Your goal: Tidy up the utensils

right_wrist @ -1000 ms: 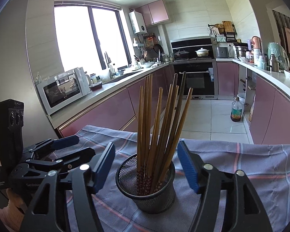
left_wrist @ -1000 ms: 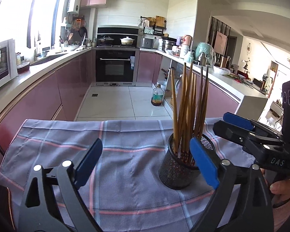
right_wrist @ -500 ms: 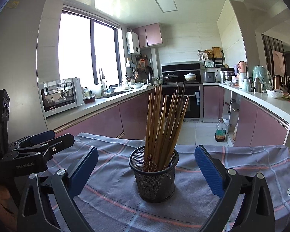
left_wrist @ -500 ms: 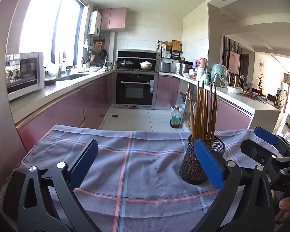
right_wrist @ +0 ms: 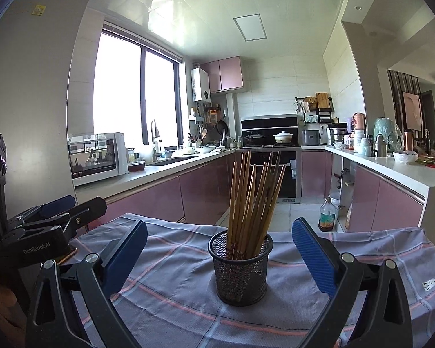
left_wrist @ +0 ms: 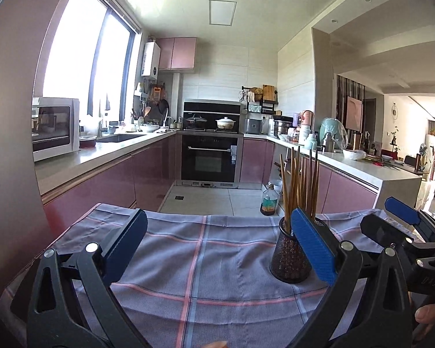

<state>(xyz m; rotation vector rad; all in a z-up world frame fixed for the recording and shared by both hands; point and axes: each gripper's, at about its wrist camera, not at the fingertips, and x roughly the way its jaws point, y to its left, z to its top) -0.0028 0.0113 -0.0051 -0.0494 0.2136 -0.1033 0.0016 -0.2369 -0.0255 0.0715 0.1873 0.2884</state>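
black mesh holder [right_wrist: 240, 272] upright on checked cloth [right_wrist: 171, 290] | brown chopsticks [right_wrist: 253, 200] fanned inside | both grippers spread wide, empty

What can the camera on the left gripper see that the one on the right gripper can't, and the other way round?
Only the left wrist view shows the bright living room past the counter and the right gripper from the side. Only the right wrist view shows the tall grey refrigerator and the left gripper. Both show the black mesh cup of wooden chopsticks on the checked grey cloth, the white microwave and the black oven.
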